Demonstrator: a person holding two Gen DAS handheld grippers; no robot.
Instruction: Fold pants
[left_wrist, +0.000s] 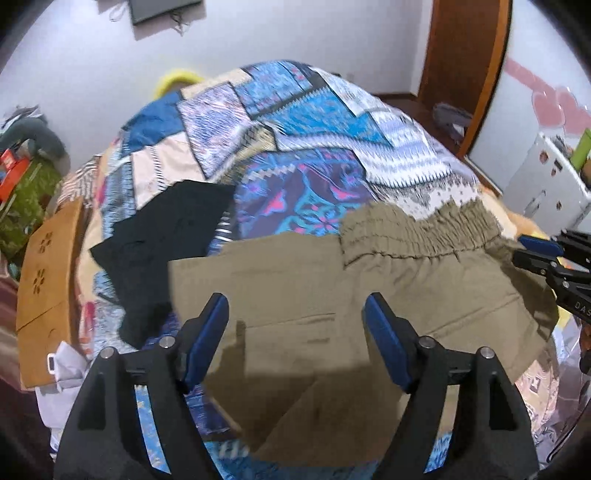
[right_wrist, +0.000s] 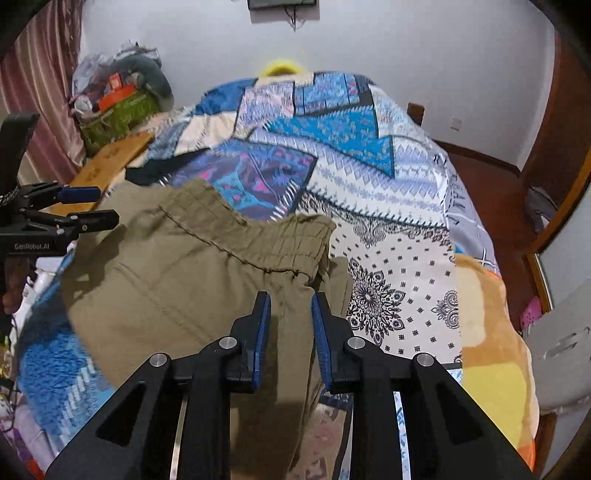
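Olive pants (left_wrist: 295, 280) lie across the patchwork bedspread (left_wrist: 295, 122), their elastic waistband (left_wrist: 417, 229) toward the far right. My left gripper (left_wrist: 295, 306) hovers over the pants' middle, jaws wide apart, with nothing pinched between them. It shows again at the left edge of the right wrist view as the left gripper (right_wrist: 107, 205). My right gripper (right_wrist: 291, 301) sits at the pants' (right_wrist: 177, 280) right side below the waistband (right_wrist: 258, 240). Its jaws stand narrow, and olive fabric fills the gap from pad to pad. The same right gripper (left_wrist: 519, 249) appears at the pants' right edge.
A black garment (left_wrist: 162, 251) lies on the bed left of the pants. A wooden board (left_wrist: 48, 280) leans at the bed's left side, with a pile of bags (right_wrist: 122, 99) behind it. A white fridge (left_wrist: 546, 184) and a grey stool (right_wrist: 561, 343) stand to the right.
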